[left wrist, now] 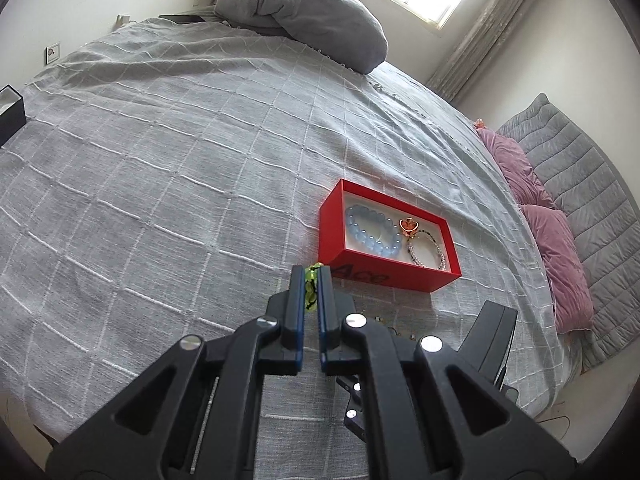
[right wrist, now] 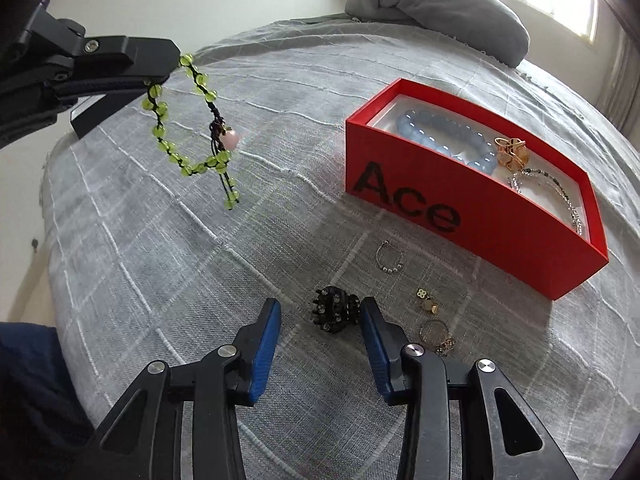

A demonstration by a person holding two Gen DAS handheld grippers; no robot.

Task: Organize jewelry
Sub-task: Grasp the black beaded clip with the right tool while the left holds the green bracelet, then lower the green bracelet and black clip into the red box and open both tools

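Observation:
My left gripper (left wrist: 311,276) is shut on a green bead bracelet (left wrist: 311,288), held in the air left of the red box (left wrist: 352,258). In the right wrist view the bracelet (right wrist: 188,128) hangs from the left gripper (right wrist: 160,68) above the bed. The red box (right wrist: 460,216) holds a blue bead bracelet (right wrist: 448,140), a gold clip (right wrist: 512,152) and a thin bead bracelet (right wrist: 552,188). My right gripper (right wrist: 320,312) is open, low over the bed, with a black hair clip (right wrist: 334,308) between its fingertips.
On the grey bedspread (right wrist: 200,260) lie a thin chain (right wrist: 388,260), gold earrings (right wrist: 426,300) and a ring (right wrist: 434,332) in front of the box. A grey pillow (left wrist: 304,12) lies at the far end, pink cushions (left wrist: 560,248) at the right, a black box (left wrist: 10,112) at the far left.

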